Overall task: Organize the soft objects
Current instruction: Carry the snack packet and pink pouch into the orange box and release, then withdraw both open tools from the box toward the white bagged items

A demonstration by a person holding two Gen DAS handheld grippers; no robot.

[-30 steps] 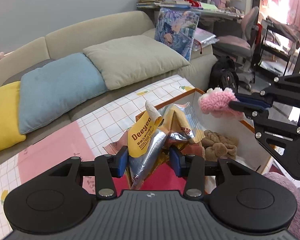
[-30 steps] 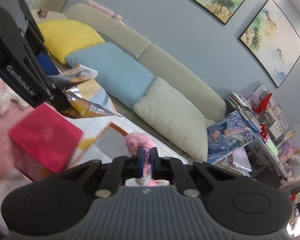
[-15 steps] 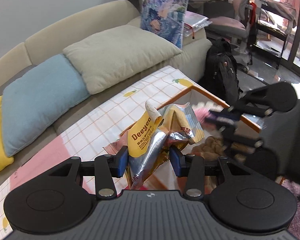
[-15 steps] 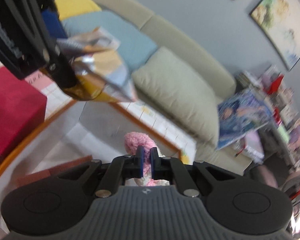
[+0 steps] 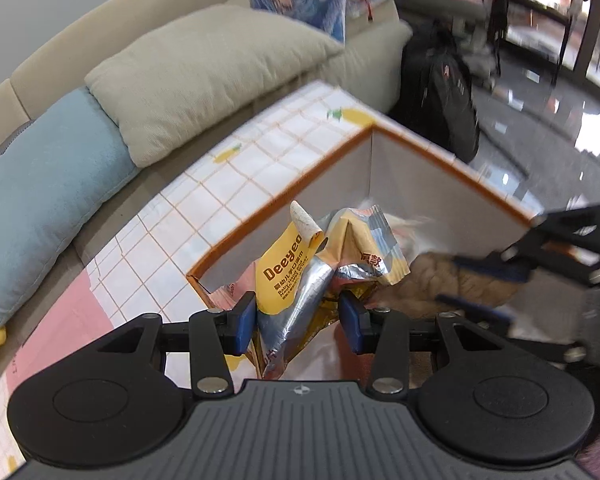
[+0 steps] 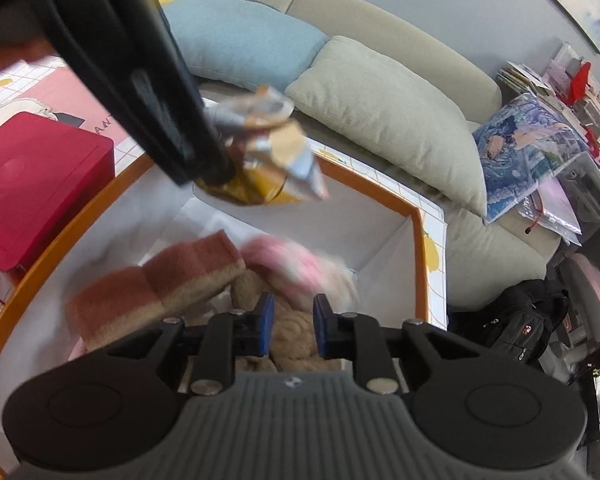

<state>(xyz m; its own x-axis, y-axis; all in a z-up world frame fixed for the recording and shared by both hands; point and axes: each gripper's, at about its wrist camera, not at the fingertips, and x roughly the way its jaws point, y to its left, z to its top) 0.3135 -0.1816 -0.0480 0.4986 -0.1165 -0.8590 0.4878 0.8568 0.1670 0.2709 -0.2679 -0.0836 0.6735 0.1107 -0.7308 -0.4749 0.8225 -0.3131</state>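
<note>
A beige sofa with a blue cushion and a grey-green cushion fills the upper left of the left wrist view. Below it, at centre right, an orange-rimmed white box is seen. A crumpled yellow and silver wipes packet is clamped between the pads of the left gripper, over the box's near corner. The right gripper is seen with jaws that have just been opening, nothing pressed between them; the blurred pink plush toy is seen inside the box, at frame centre, beside a brown sponge.
</note>
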